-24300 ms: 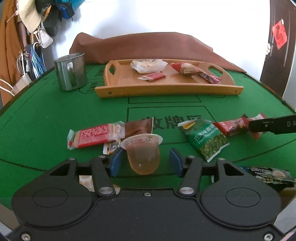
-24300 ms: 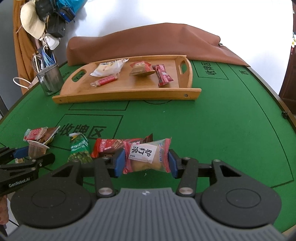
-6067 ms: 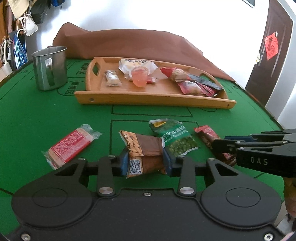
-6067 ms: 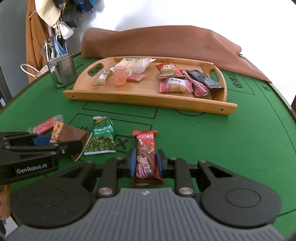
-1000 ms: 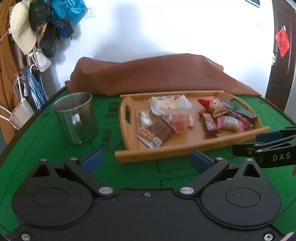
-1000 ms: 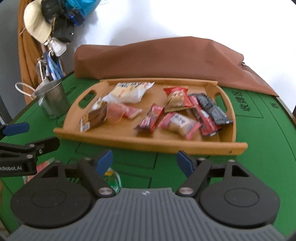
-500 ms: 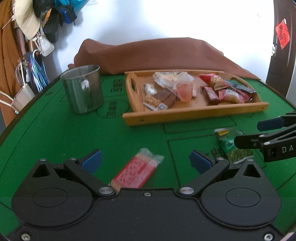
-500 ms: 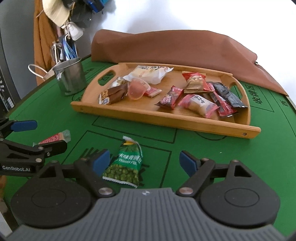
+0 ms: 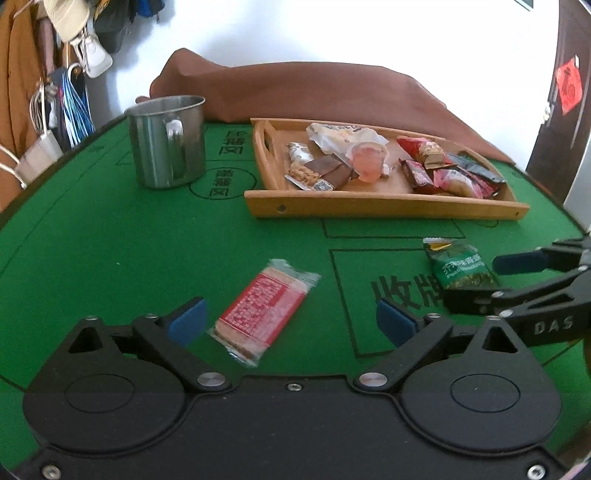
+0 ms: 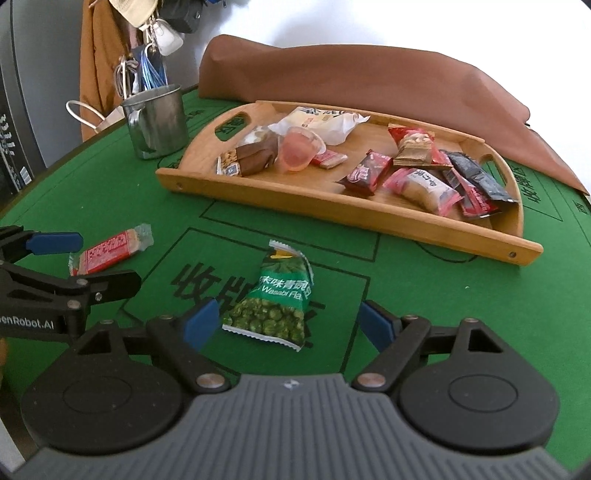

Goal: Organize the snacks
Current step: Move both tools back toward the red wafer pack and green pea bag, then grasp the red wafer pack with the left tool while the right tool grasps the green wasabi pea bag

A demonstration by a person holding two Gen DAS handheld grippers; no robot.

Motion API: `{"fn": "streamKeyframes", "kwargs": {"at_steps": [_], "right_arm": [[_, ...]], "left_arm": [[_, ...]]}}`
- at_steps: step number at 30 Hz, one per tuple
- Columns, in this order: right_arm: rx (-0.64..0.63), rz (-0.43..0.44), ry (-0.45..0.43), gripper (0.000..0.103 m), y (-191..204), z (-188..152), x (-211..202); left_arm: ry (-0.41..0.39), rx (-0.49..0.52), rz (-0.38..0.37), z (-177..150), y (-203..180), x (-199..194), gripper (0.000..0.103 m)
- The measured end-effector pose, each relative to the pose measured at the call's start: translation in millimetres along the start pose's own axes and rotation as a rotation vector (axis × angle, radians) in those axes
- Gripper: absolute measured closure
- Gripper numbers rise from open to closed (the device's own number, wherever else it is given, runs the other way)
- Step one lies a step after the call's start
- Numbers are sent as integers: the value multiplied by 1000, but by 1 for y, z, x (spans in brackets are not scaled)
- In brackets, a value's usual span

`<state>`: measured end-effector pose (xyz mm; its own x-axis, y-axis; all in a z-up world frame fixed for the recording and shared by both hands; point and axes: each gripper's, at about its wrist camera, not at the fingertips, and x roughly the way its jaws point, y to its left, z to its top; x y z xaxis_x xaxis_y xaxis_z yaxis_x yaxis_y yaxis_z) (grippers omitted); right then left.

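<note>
Left gripper [image 9: 290, 320]: jaws closing, red wafer packet [image 9: 265, 309] between them, untouched. Right gripper [image 10: 286, 324]: released, straddling green pea packet [image 10: 277, 297]. Wooden tray [image 10: 369, 218] beyond holds snacks; steel mug [image 9: 167, 145] beside; no obstruction.

1. A home room: hats [image 9: 70, 16], bags [image 10: 177, 14] and a coat [image 10: 98, 55] hang by a white wall.
2. The tabletop [image 9: 110, 240] is green card-game felt with printed Chinese zones.
3. A dark door [image 9: 565, 96] carries a red paper charm [image 9: 569, 86].
4. A brown cloth [image 10: 351, 70] lies heaped at the tabletop's far edge.
</note>
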<state>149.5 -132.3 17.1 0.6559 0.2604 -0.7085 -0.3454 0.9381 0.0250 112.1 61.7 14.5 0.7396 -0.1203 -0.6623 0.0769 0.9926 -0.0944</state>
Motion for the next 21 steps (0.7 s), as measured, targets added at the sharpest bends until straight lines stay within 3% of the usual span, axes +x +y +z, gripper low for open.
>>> {"fn": "streamKeyframes", "kwargs": {"at_steps": [15,21], "right_arm": [[-47,-17,-4,16,14,1,7],[-40,-21,-9,20,15,3,8]], "left_arm": [[3,-27,-24,-1,-2,-3,49],[-2,-20,-9,-1,-5,-1,49]]}}
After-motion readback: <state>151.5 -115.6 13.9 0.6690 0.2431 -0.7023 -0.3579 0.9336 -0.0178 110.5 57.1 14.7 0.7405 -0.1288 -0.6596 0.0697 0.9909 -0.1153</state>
